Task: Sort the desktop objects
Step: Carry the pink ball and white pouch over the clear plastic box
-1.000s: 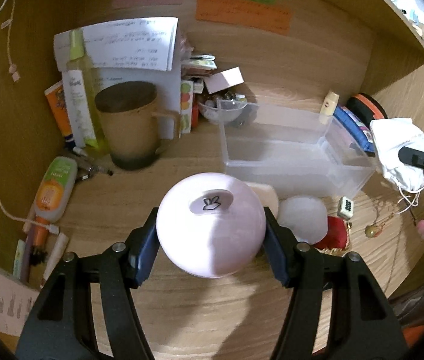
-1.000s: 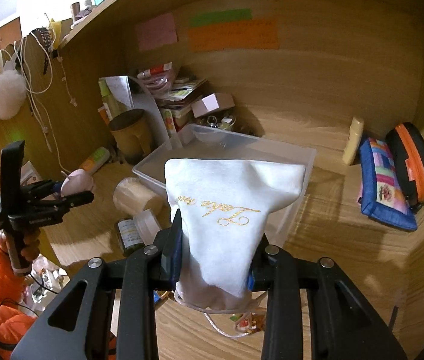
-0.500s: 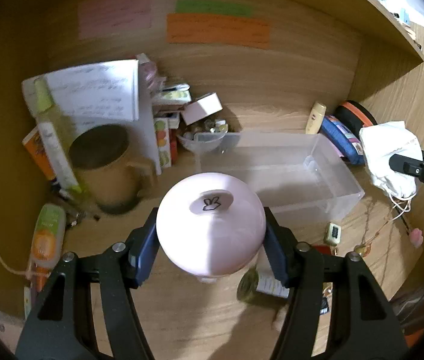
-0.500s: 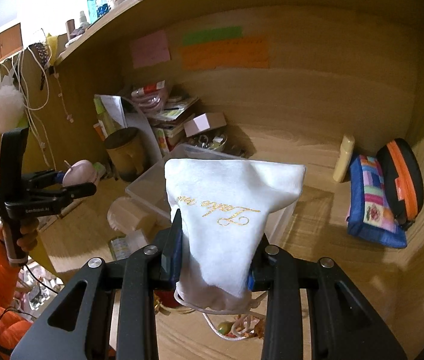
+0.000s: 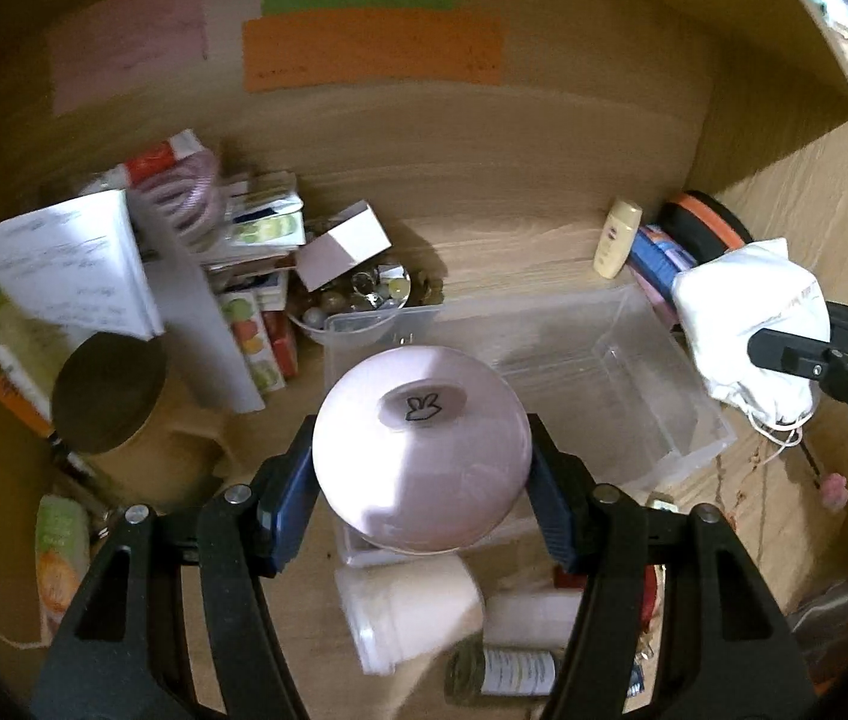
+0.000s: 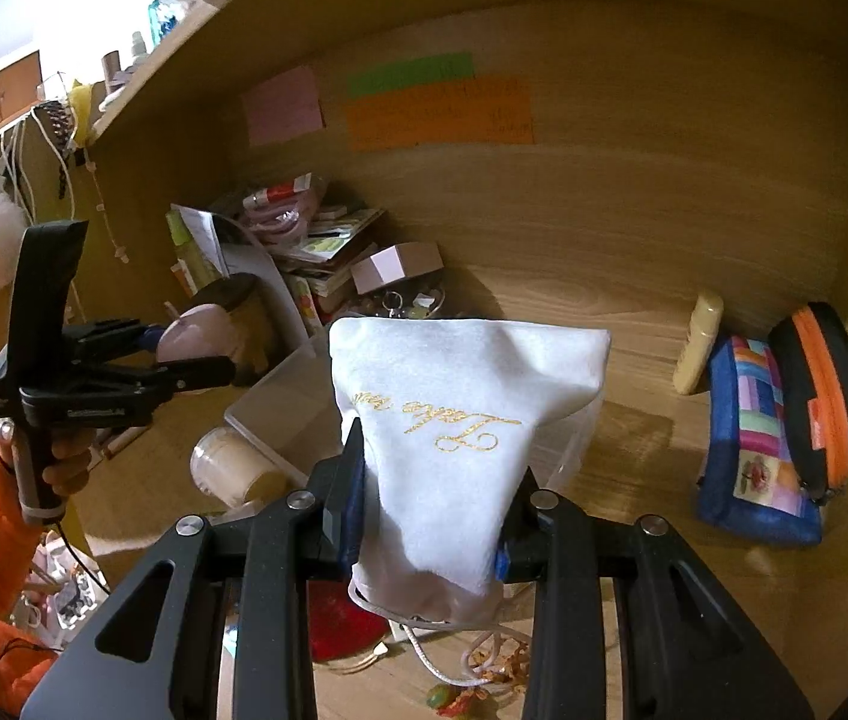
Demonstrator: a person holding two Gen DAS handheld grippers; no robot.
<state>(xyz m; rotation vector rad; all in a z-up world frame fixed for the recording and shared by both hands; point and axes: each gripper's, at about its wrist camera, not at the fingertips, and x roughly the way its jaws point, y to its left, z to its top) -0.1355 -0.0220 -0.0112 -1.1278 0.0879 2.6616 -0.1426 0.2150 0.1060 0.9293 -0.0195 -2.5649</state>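
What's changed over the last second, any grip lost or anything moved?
Left tool carried the pink ball across from the desk's left side to over the clear bin. Right tool drifted slightly with the white pouch. Both grips unchanged.

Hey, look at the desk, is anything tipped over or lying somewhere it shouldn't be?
Yes. A cream jar and a small labelled bottle lie on their sides on the desk in front of the clear plastic bin, which looks empty. Left of the bin, books and boxes lean in an untidy pile.
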